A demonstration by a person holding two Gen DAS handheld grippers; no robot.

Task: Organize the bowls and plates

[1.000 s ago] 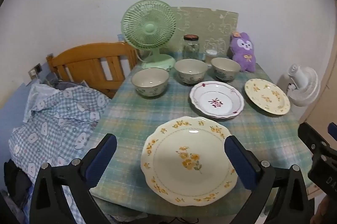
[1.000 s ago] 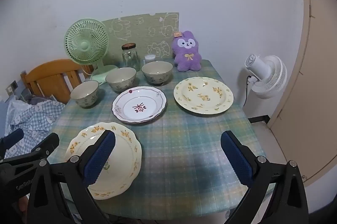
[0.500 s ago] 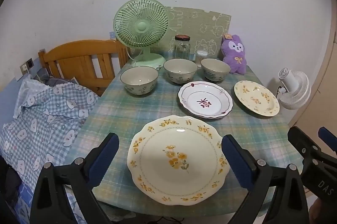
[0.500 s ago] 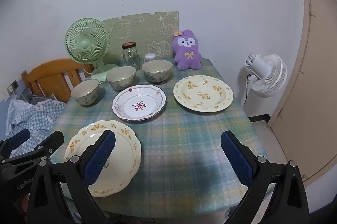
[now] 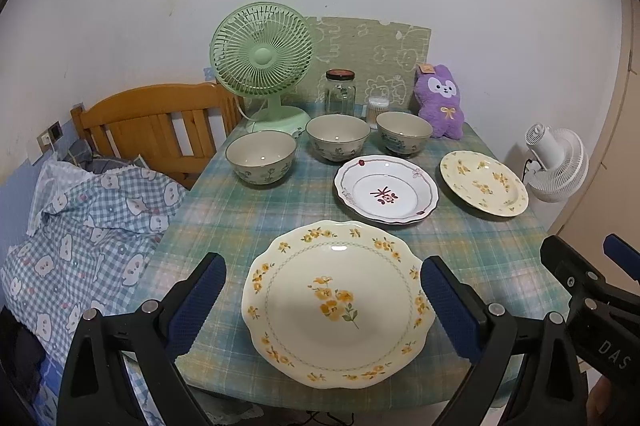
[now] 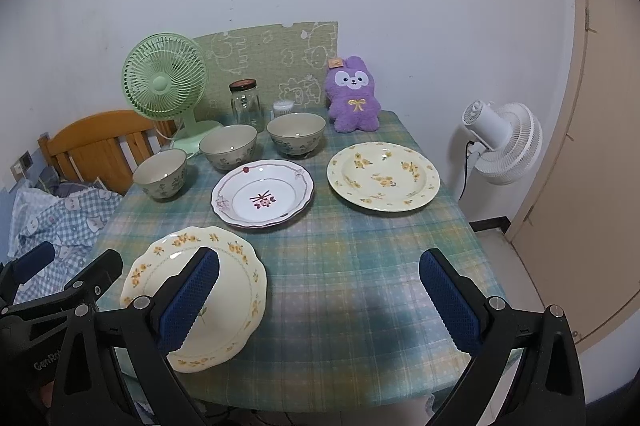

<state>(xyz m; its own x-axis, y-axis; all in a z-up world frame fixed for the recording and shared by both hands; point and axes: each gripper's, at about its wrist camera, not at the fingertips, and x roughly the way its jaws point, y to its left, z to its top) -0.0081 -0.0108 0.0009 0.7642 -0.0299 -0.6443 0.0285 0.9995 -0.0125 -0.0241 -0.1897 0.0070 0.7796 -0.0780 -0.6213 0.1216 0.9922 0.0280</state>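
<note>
Two grippers hung over the near edge of the table (image 6: 360, 266), both with their blue pads spread wide and nothing between them. The left gripper (image 5: 322, 300) was the nearer to any crockery: the scalloped yellow-flowered plate (image 5: 336, 300) lay flat on the checked cloth straight ahead of it, and in the left wrist view the plate's rim filled nearly the whole gap between the pads. No contact could be made out. A round plate offers no long axis to line up with; what counted, in my judgement, was that the plate sat flat on the cloth, so a pad would have to get under or over its rim at the near edge.

The right gripper (image 6: 318, 300) faced bare cloth, with that same plate off to its left, partly hidden behind its left pad (image 6: 188, 300). It looked the less ready hand for the first grasp.

Farther back and a little right of the left gripper lay the white plate with the red motif (image 5: 386, 190), and beyond it to the right the second yellow plate (image 5: 484, 184), which was closer to the right hand's side. Three bowls (image 5: 338, 138) stood upright in a row behind the plates, apart from one another. Behind them stood a green fan (image 5: 262, 56), a glass jar (image 5: 340, 92) and a purple plush toy (image 5: 440, 102).

Nothing was stacked yet, so the task seemed barely started.
</note>
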